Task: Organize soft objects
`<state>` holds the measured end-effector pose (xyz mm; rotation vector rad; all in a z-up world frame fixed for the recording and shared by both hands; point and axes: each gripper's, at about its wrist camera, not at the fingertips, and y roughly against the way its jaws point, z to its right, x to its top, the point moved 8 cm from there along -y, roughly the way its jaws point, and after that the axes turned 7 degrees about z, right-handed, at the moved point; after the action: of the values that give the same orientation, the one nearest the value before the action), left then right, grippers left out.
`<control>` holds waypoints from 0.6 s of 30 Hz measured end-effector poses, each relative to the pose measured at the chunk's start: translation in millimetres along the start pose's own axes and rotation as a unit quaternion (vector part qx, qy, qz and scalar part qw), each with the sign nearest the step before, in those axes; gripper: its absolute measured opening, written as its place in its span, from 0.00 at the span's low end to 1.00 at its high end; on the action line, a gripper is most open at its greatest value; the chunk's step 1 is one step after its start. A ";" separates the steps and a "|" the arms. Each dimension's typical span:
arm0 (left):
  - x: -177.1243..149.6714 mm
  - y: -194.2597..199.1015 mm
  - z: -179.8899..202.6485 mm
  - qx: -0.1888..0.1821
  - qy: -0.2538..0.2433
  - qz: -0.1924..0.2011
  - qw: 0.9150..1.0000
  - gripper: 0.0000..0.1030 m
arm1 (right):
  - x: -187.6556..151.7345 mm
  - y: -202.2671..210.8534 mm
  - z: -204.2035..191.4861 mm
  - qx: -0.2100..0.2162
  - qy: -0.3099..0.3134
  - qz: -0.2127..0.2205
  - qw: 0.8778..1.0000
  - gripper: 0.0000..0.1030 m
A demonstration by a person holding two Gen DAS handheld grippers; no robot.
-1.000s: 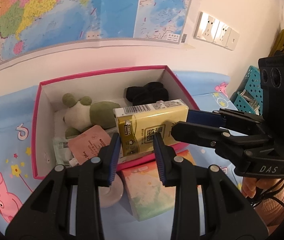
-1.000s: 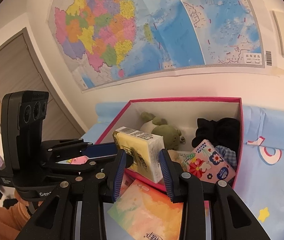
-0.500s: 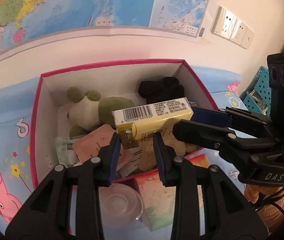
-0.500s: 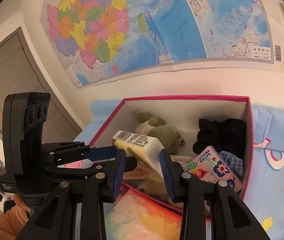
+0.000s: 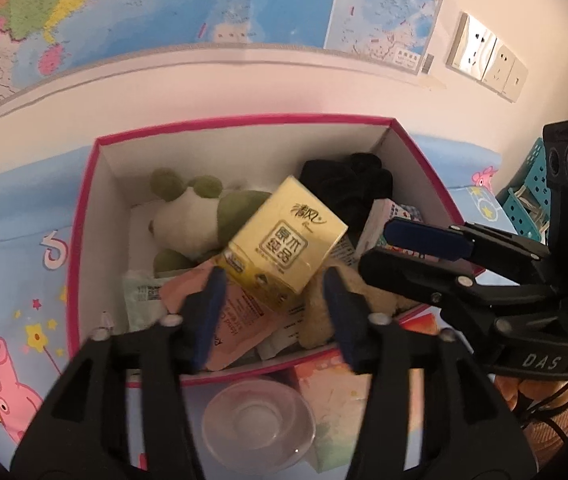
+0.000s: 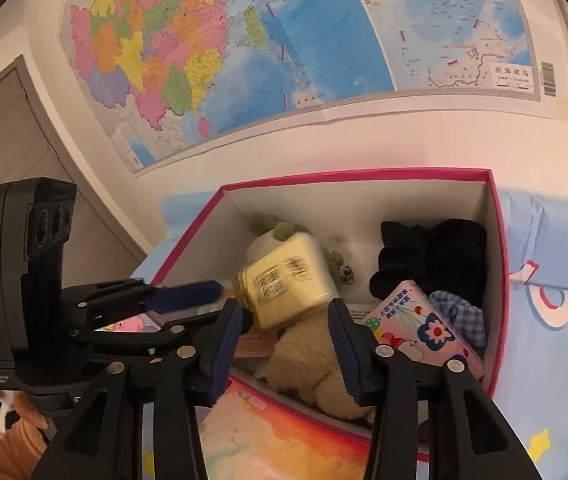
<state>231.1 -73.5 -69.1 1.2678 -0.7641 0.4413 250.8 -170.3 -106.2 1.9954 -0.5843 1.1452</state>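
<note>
Lying tilted inside the pink-rimmed box [image 5: 84,216], the yellow tissue pack [image 5: 284,246] is being carried by the things beneath it, with one corner raised toward the box's back wall. It is being touched by neither claw. The left claw [image 5: 274,312] is being held spread wide just above the box's near rim, its blue pads on either side of the pack's lower corner but apart from it. The right claw [image 6: 285,340] is likewise being held wide open over the box's near edge, gripping nothing; in its view the pack [image 6: 284,280] is being blurred, so whether it is at rest cannot be told for certain.

Within the box, a green and white plush toy [image 5: 192,220] is being pressed against the left wall, partly under the pack. A black cloth bundle [image 5: 347,188] is being kept in the box's back right corner, and a pink floral tissue pack [image 6: 423,328] is being held against the right wall, beside a blue checked cloth [image 6: 459,316]. A beige plush [image 6: 311,364] is being seen at the box's near wall, and a pink sachet [image 5: 232,320] is lying at the near left of the box.

Outside the box, just before its near wall, a clear plastic cup [image 5: 258,420] and a colourful flat pack [image 5: 331,396] are being carried by the blue cartoon-printed surface [image 5: 12,304].
</note>
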 end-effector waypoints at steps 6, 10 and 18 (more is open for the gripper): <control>-2.5 19.6 -2.7 0.012 -0.012 0.024 1.000 0.57 | -3.1 12.5 -0.5 -0.002 0.003 0.008 1.000 0.46; -6.8 42.5 -2.8 0.020 -0.015 0.057 0.998 0.67 | -8.8 37.4 -9.1 -0.004 0.019 0.029 0.999 0.57; -37.7 94.8 -1.9 0.060 -0.020 0.131 0.989 1.00 | -43.7 91.5 -36.2 -0.042 0.079 0.082 0.993 0.91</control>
<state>141.3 -42.5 -31.9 1.2963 -0.9560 0.6850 146.9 -197.1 -97.8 1.7933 -0.7135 1.3412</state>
